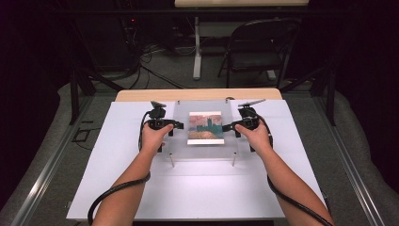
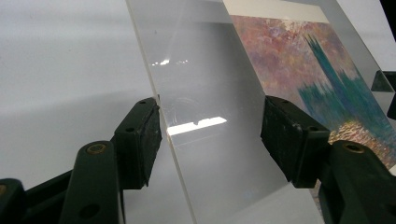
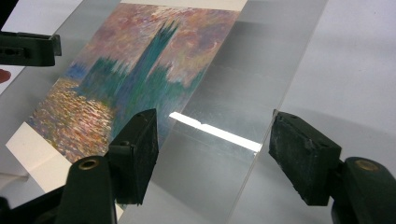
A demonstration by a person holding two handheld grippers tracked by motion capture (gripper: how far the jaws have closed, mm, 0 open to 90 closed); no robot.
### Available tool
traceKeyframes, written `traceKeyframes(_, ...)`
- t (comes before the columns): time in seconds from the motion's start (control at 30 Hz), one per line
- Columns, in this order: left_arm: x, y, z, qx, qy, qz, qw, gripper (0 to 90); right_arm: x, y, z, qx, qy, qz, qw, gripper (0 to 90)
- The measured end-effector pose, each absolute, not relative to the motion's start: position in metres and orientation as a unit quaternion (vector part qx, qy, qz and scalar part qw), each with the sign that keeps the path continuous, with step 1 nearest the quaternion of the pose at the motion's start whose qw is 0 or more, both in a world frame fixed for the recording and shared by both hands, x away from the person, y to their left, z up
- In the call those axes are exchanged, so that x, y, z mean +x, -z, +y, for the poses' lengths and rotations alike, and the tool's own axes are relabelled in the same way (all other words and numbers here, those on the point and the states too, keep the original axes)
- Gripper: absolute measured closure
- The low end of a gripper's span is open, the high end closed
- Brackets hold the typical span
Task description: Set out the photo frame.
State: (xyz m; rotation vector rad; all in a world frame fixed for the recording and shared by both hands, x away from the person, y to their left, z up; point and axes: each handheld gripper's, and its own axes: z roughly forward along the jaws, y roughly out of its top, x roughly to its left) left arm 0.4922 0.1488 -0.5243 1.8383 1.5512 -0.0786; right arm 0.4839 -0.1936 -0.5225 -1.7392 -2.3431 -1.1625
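A: What are the two grippers working on?

B: A clear, flat acrylic sheet lying over a painted print of dark towers under a pink sky, in the middle of the white table. Short metal pegs stand at its near corners.

A: How will it handle?

B: Stiff and light, I judge, but slick and quick to scratch. Gripped at one end alone it would likely tip or slip.

A: So where to take hold?

B: At the bare side margins, clear of the print. The left gripper straddles the sheet's left edge, jaws apart, pads not pressing. The right gripper does the same on the right edge, its jaws wide apart too.

A: Any hazard?

B: Uneven grips could skew the sheet and drag the print beneath.
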Motion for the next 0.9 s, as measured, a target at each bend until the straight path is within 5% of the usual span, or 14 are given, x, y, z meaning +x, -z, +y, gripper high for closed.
traceKeyframes(0.9, 0.469, 0.492, 0.158, 0.72, 0.0, 0.575, 0.389, 50.1, 0.455, 0.493, -0.189, -0.503, 0.379, -0.774, -0.071, 34.0)
